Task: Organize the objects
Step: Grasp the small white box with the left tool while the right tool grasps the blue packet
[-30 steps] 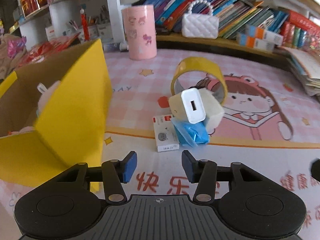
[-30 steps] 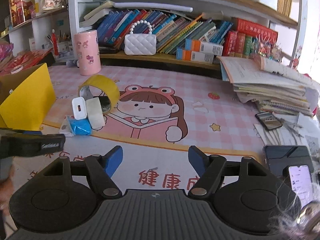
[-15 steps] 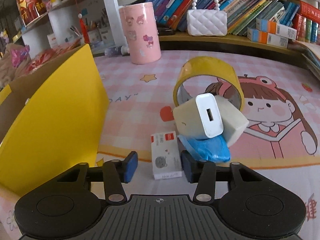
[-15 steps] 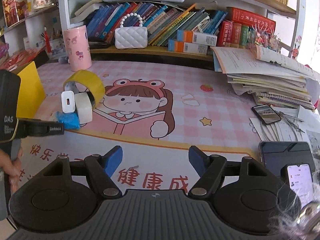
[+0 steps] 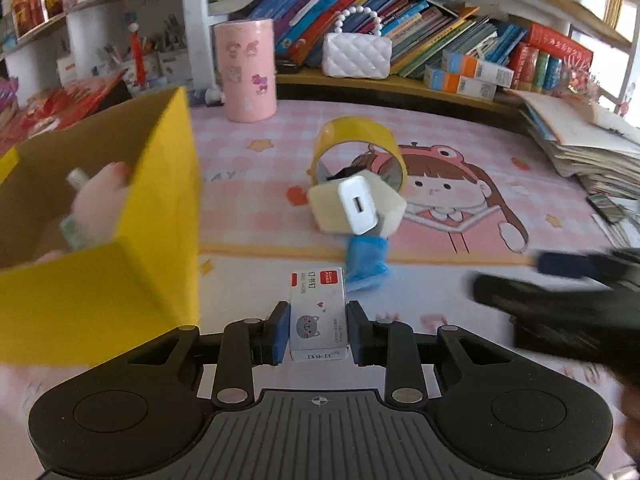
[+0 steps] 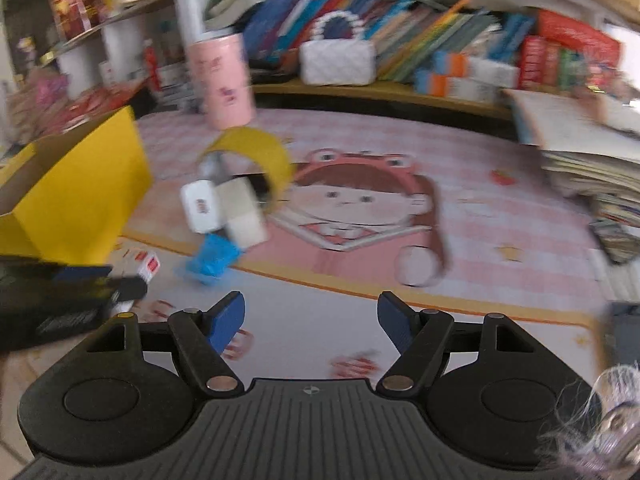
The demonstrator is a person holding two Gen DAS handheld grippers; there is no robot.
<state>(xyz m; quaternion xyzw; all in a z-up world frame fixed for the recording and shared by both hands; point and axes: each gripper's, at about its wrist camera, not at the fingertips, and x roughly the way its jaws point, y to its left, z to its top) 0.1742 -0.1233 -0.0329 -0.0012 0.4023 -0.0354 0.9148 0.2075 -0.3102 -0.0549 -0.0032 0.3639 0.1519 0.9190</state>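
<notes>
Room: bookshelves packed with books run along the tabletop's far edge, behind a pink cartoon mat (image 5: 460,152) that covers the tabletop.
Yellow box (image 5: 132,240): open-topped, at the tabletop's left edge, a pink soft toy (image 5: 100,196) inside.
Pile: yellow tape roll (image 5: 360,140), white charger (image 5: 356,210) and blue packet (image 5: 366,260) touch one another mid-tabletop.
Staple box (image 5: 318,312): small, white, near the front edge, long axis running along the fingers.
Left gripper (image 5: 318,332): fingers closed on the staple box's two long sides; yellow box lies just to its left, probably the drop spot.
Right gripper (image 6: 310,320): fingers spread apart, empty, pointing toward the pile.
</notes>
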